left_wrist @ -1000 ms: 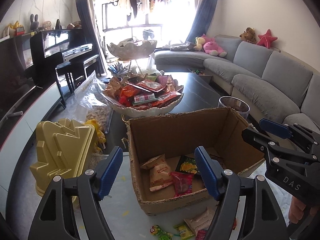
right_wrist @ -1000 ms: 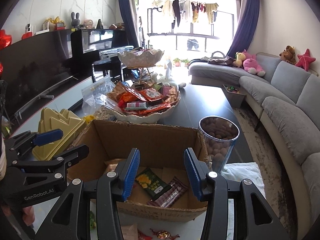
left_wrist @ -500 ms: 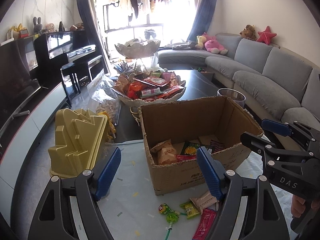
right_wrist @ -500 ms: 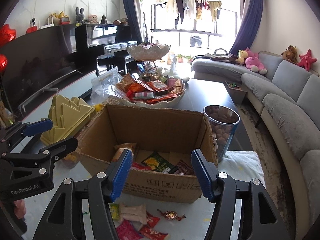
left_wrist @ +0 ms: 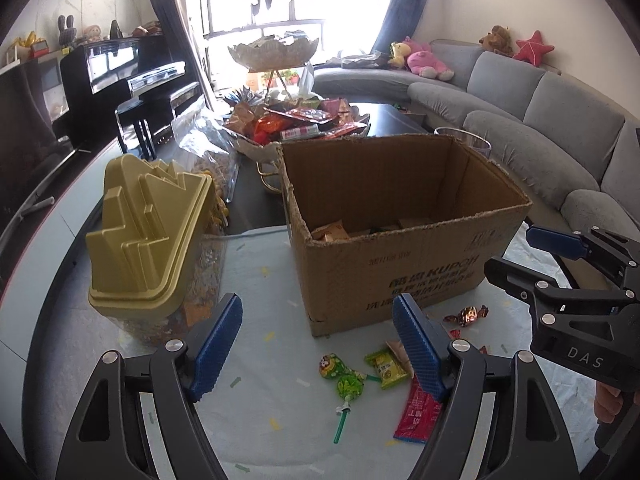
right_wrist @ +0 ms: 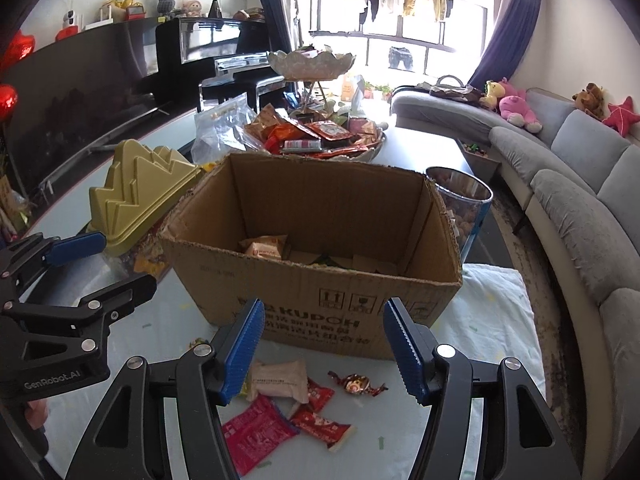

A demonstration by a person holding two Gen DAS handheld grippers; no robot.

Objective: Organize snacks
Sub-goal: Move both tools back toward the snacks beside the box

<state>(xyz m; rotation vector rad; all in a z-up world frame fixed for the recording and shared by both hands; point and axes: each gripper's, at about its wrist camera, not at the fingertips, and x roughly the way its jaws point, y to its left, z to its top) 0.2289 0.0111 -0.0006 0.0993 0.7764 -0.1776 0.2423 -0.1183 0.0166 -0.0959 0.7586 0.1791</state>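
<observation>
living room table, snacks (right_wrist: pixel 276 408) below right hand-held gripper (right_wrist: pixel 324 350)

The cardboard box (right_wrist: pixel 320 280) front wall hides most snack packets (right_wrist: pixel 264 246) inside it.

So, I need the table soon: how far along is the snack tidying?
Partly done. A few packets already lie in the cardboard box. Nothing is in hand: the left gripper and right gripper are both open and empty. Left on the table: lollipops, a wrapped candy, red packets and a beige packet.
</observation>
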